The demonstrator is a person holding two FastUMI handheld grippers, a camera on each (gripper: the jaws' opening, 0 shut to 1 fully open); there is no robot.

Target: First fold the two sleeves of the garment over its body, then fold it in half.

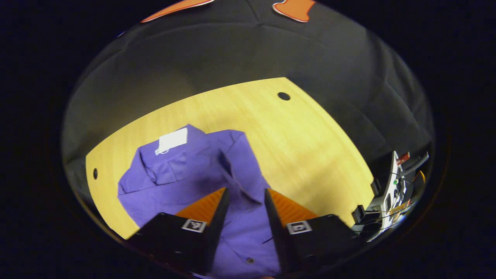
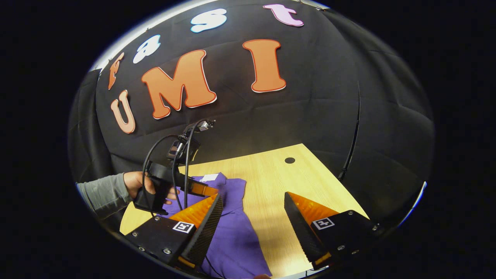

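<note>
Shirt: the purple shirt (image 1: 201, 174) lies on the table's (image 1: 302, 147) near left part, bunched.
Done: sleeves look folded in.
Left: halving.
My grippers: left gripper (image 1: 246, 193) and right gripper (image 2: 254, 201) fingers apart, holding nothing.

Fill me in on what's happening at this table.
A person is folding a purple shirt on a wooden table with a gripper in each hand. The shirt lies bunched, a white tag showing. The left gripper hovers open over the fabric, gripping nothing. The right gripper is open too, above the shirt's edge and bare table.
</note>
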